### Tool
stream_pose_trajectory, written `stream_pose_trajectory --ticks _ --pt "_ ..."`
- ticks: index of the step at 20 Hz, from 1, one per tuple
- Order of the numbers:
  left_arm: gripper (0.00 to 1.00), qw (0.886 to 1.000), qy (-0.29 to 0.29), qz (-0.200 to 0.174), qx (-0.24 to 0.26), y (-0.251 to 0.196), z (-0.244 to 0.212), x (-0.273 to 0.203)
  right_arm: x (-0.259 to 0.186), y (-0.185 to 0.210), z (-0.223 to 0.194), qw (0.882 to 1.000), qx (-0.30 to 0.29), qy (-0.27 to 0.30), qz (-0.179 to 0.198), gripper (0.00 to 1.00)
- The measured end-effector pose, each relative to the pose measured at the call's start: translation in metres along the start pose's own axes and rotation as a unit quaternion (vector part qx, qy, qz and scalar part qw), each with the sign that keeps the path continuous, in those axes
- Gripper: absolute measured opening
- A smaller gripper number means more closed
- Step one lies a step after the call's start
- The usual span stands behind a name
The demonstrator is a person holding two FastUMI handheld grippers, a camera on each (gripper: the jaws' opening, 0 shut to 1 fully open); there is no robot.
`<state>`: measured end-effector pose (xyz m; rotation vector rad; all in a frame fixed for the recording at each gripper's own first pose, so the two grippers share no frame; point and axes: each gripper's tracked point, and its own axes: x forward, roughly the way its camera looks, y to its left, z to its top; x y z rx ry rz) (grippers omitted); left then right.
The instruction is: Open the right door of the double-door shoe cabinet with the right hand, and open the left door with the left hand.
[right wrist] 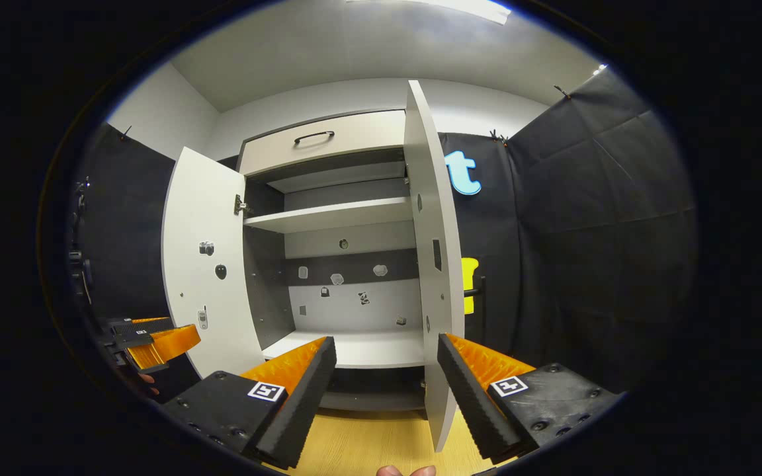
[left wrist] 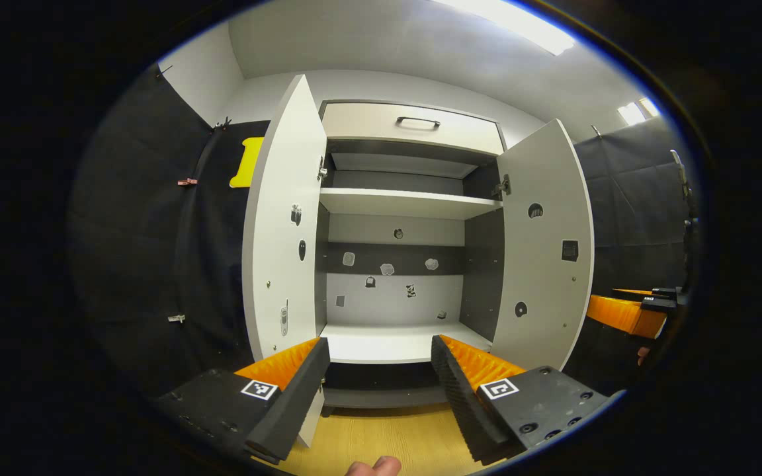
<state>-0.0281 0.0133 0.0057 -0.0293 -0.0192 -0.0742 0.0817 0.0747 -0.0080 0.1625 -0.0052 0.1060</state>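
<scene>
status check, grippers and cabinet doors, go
Left gripper open, holding nothing. Right gripper open, holding nothing. Left door and right door of shoe cabinet both swung open. Nothing blocking.

The small stickers (left wrist: 387, 269) on the shoe cabinet's (left wrist: 414, 125) back panel are too small to make out, as are those on the left door (left wrist: 285, 225) and right door (left wrist: 546, 251). In the left gripper view the right gripper (left wrist: 639, 307) is cut off at the rim. A fingertip (left wrist: 374, 467) pokes in at the bottom edge, its hand hidden
</scene>
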Motion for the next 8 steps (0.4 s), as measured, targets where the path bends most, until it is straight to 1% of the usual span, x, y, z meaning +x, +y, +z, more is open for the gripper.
stream_pose_trajectory --ticks 8 --pt "0.95 1.000 -0.003 -0.002 0.006 -0.0017 0.0019 0.0034 0.0025 -0.0007 -0.0004 1.000 0.002 0.001 -0.001 0.97"
